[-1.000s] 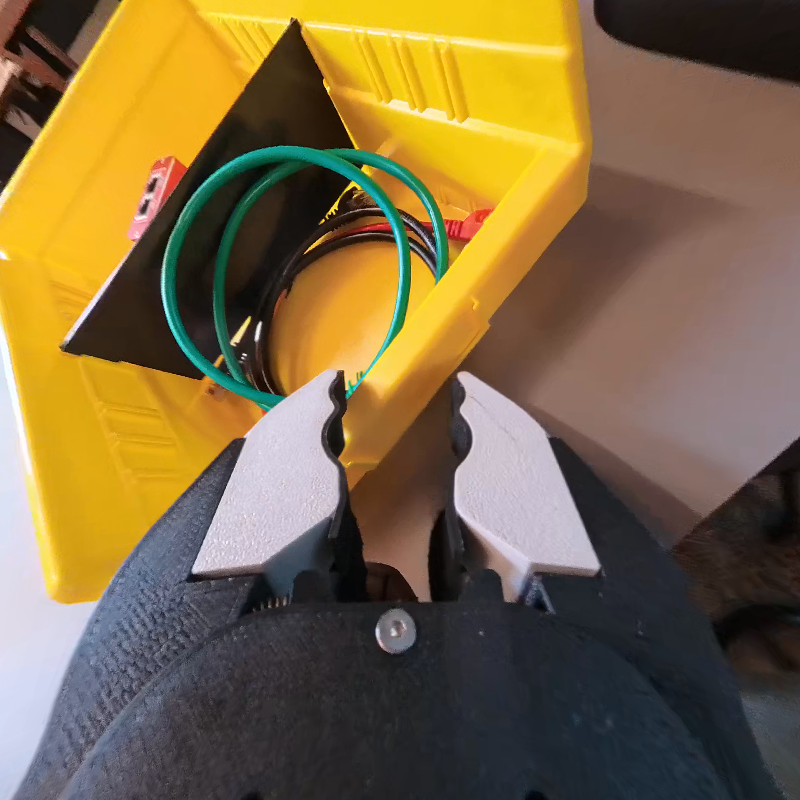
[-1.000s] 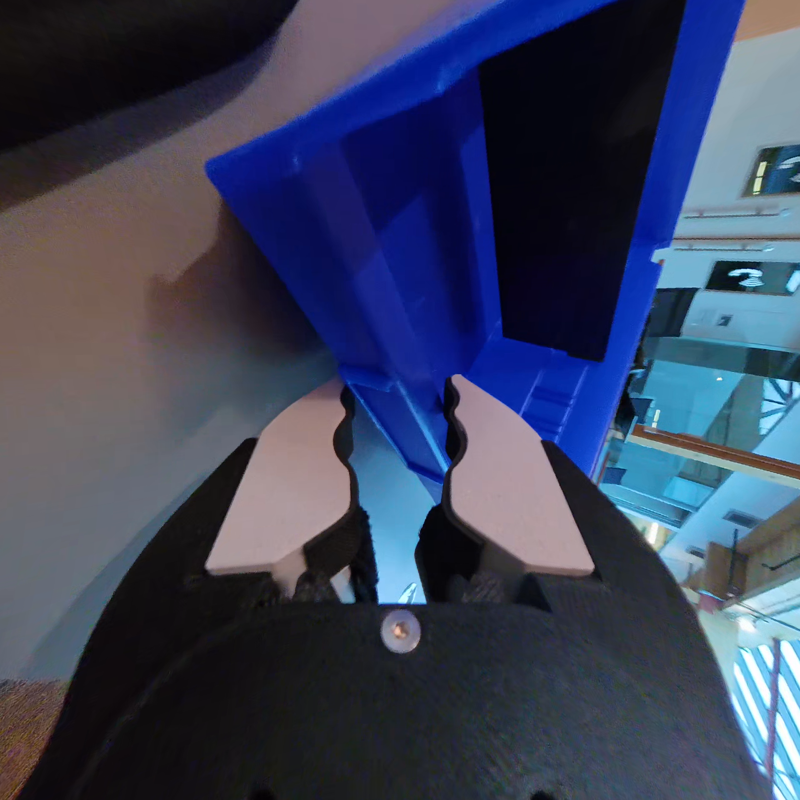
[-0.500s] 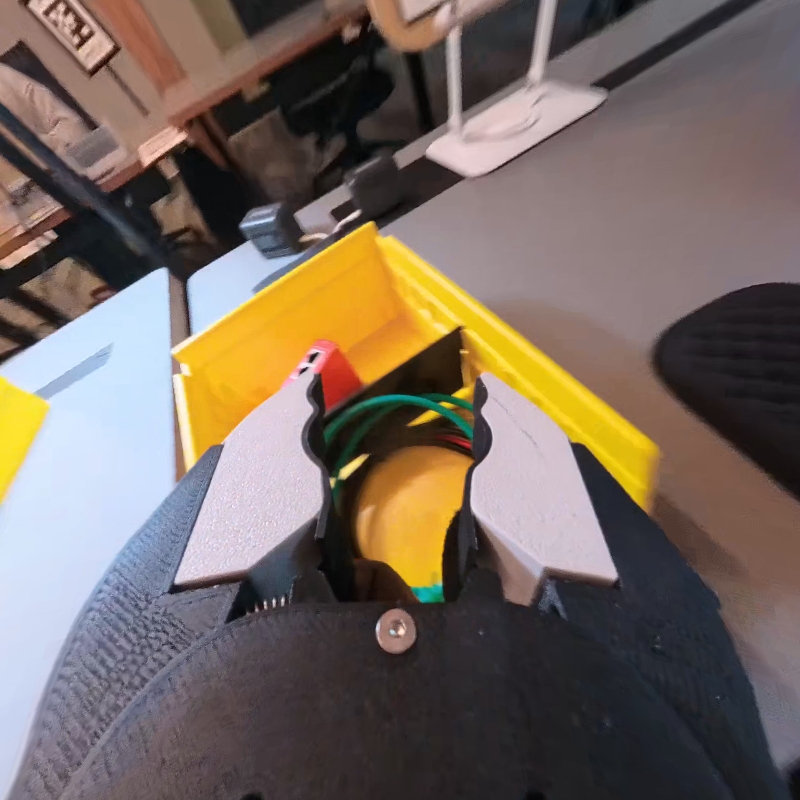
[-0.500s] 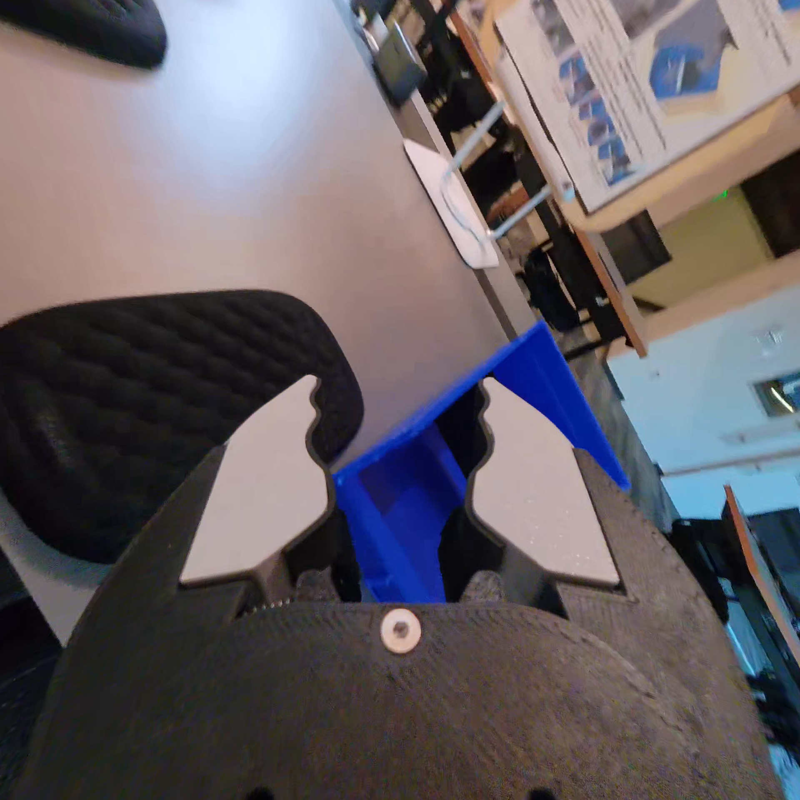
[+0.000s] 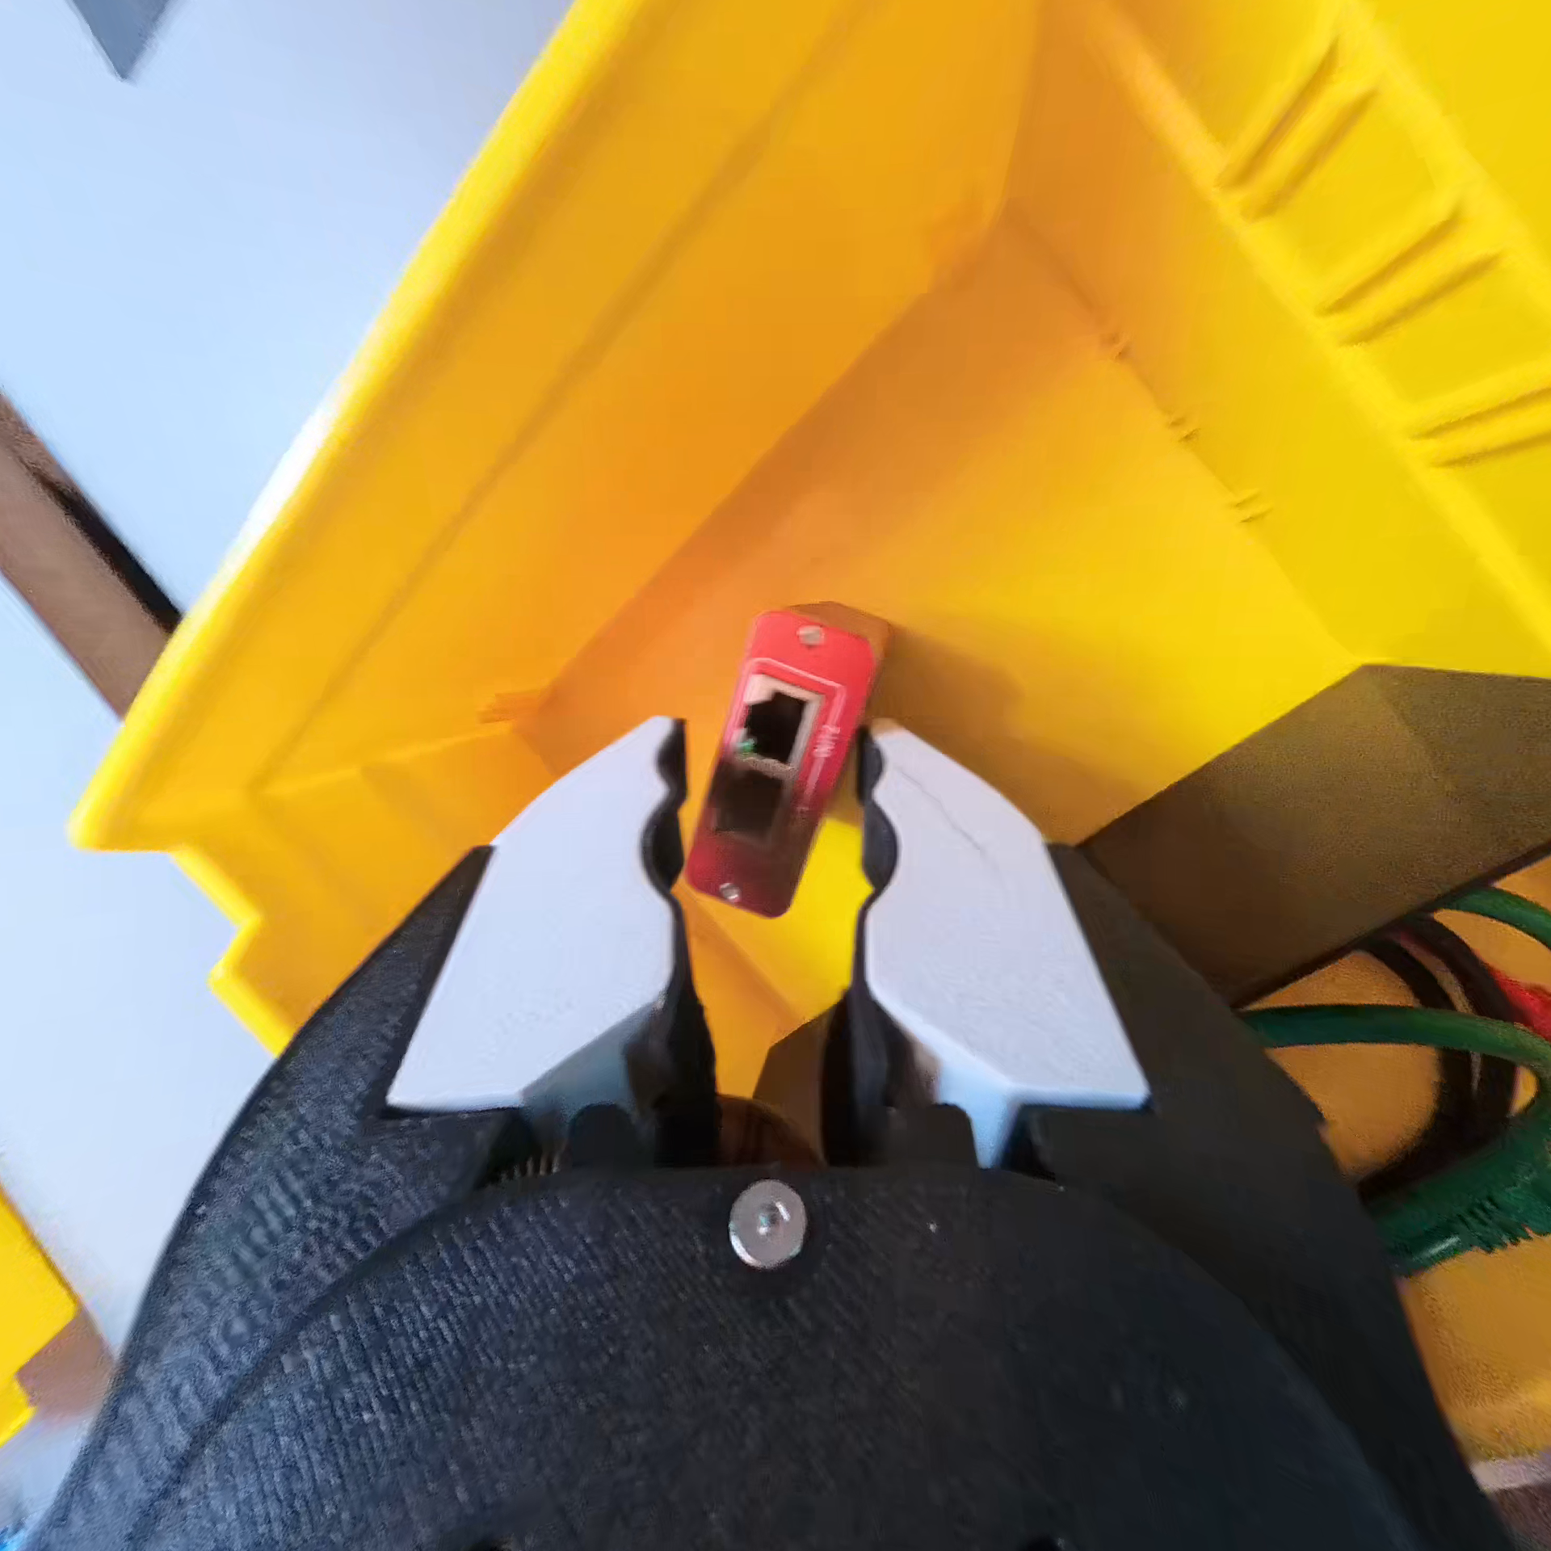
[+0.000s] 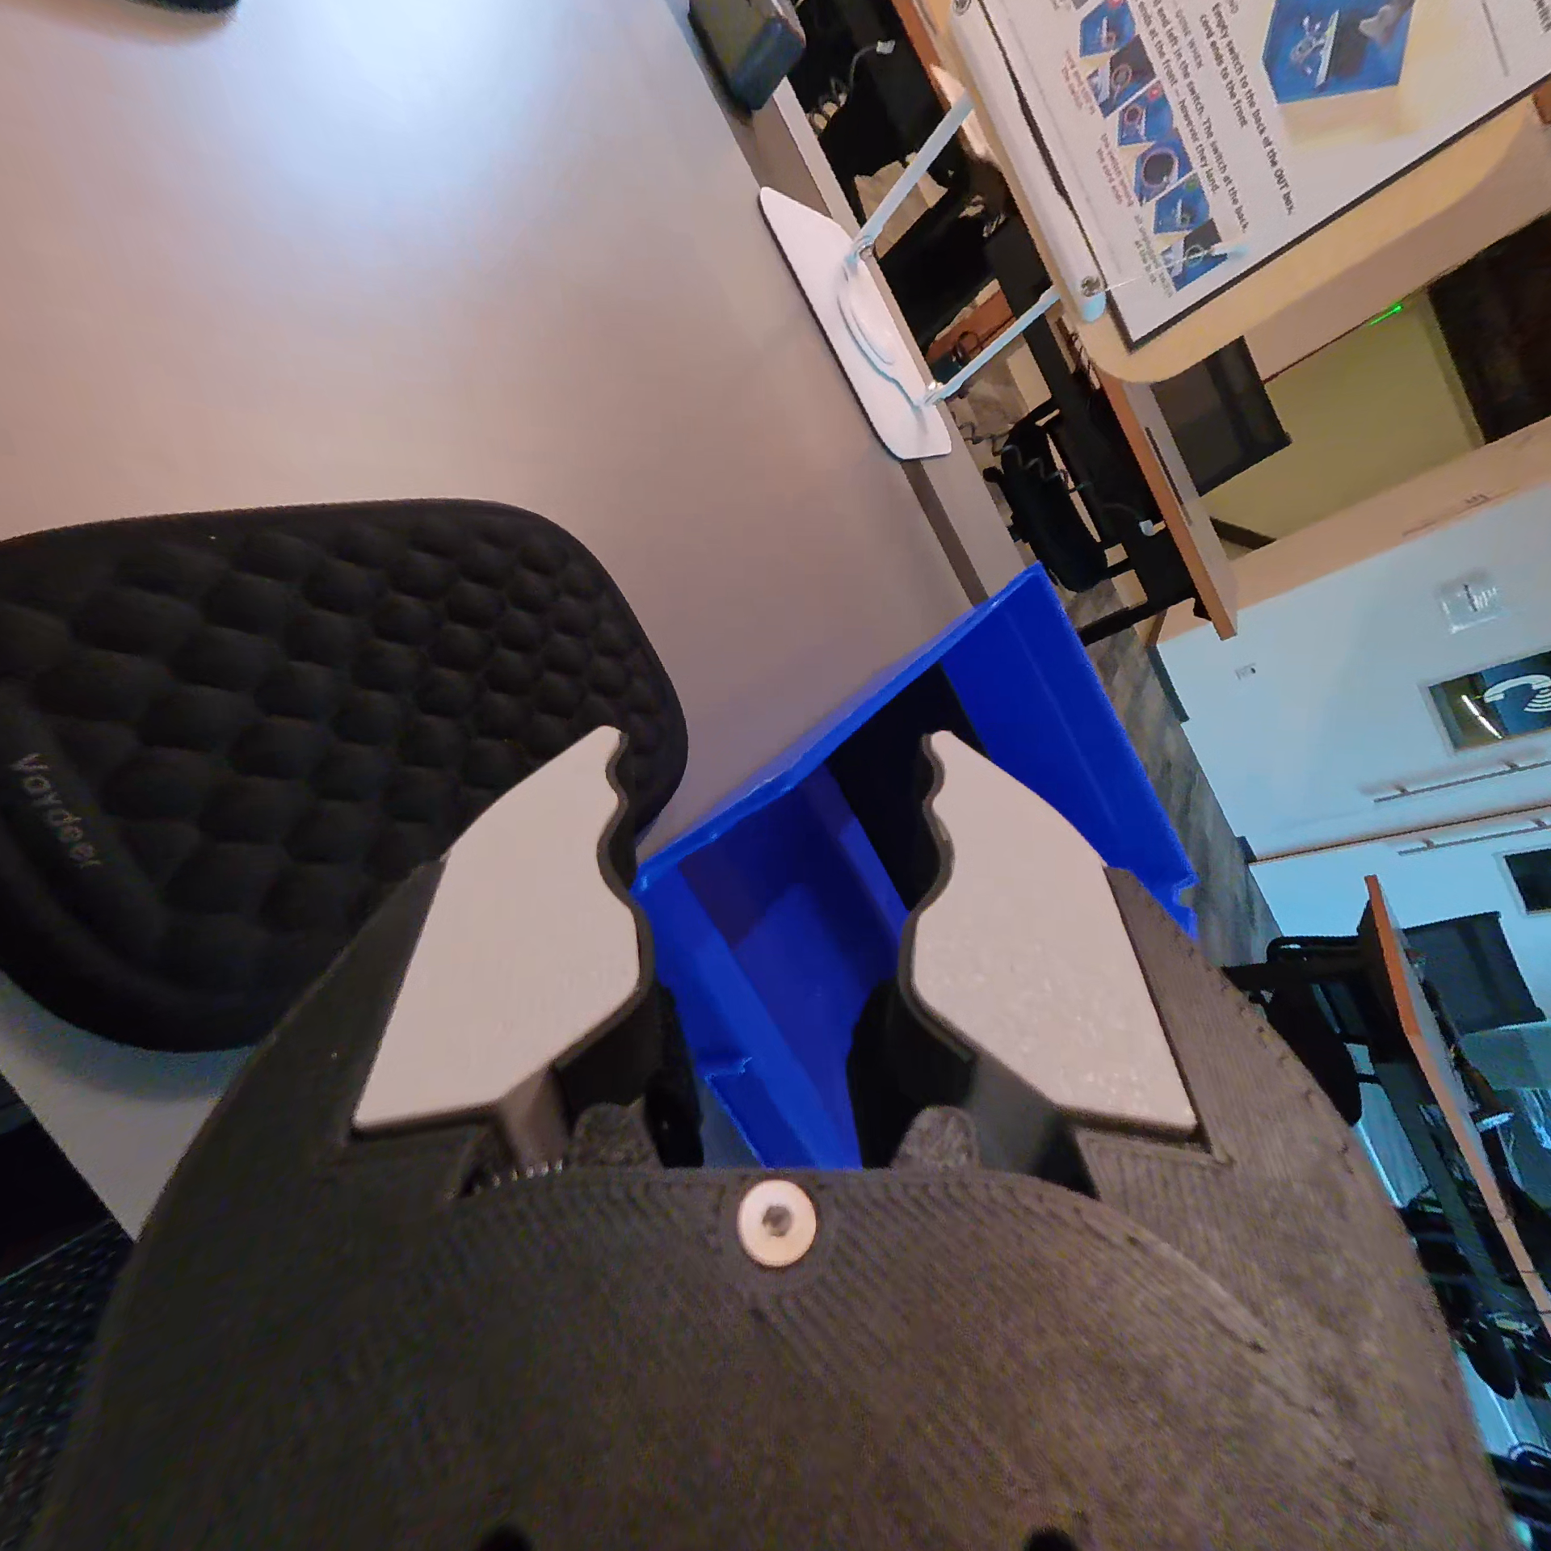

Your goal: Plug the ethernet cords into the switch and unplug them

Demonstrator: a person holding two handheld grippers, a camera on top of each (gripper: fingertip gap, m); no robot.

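Note:
A small red switch [image 5: 776,759] with two dark ports stands in the far compartment of a yellow bin [image 5: 587,352]. My left gripper [image 5: 768,738] is open, with one fingertip on each side of the switch; I cannot tell whether they touch it. Coiled green cords [image 5: 1393,1028] and black cords [image 5: 1477,1083] lie in the near compartment, behind a black divider [image 5: 1343,806]. My right gripper [image 6: 772,747] is open and empty, above the open end of a blue bin [image 6: 1032,713] that has a dark divider inside.
A black padded wrist rest [image 6: 277,738] lies on the grey table [image 6: 378,294] left of the blue bin. A white stand base [image 6: 848,310] sits at the table's far edge, holding an instruction sheet [image 6: 1242,126]. A pale table [image 5: 168,252] lies left of the yellow bin. Some 70 centimetres of space lies between my two pairs of fingers.
My left gripper swung from the bin's near rim and cord compartment down into the far compartment, around the red switch. My right gripper lifted from the blue bin's rim and opened wider.

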